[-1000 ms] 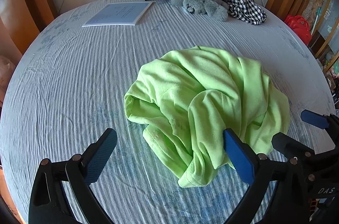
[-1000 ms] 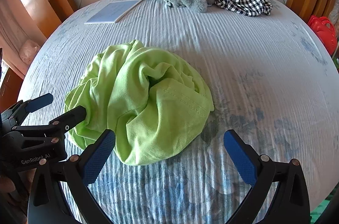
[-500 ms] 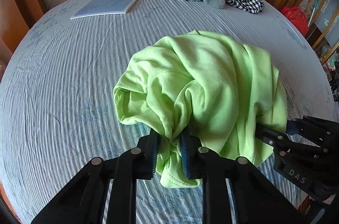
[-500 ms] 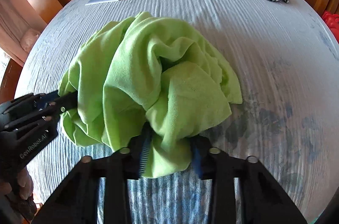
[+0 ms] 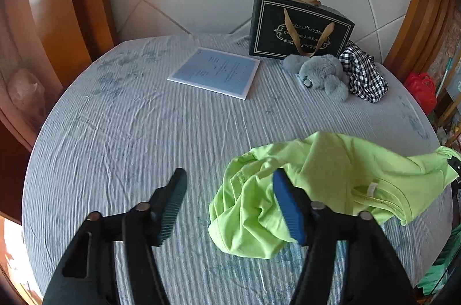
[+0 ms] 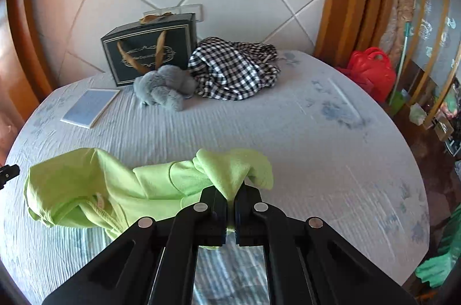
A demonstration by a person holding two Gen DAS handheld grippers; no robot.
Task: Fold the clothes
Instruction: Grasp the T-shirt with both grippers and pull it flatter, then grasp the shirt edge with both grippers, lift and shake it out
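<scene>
A lime green garment [image 5: 325, 184] lies crumpled on the blue-grey striped bedspread [image 5: 144, 132], stretched out toward the right. My left gripper [image 5: 230, 204] is open and empty, with the garment's left end behind its right finger. My right gripper [image 6: 230, 198] is shut on a bunched edge of the green garment [image 6: 121, 186] and holds that end lifted. The rest of the garment trails off to the left in the right wrist view.
At the back of the bed stand a dark gift bag [image 5: 299, 31], a grey plush toy [image 5: 322, 74], a black-and-white checked cloth [image 5: 363, 74] and a light blue booklet [image 5: 216, 71]. A red bag [image 6: 371, 71] sits beyond the bed's right edge.
My left gripper has opened, let go of the garment and moved left. My right gripper has stayed shut on it and pulled it right, stretching the bundle out.
</scene>
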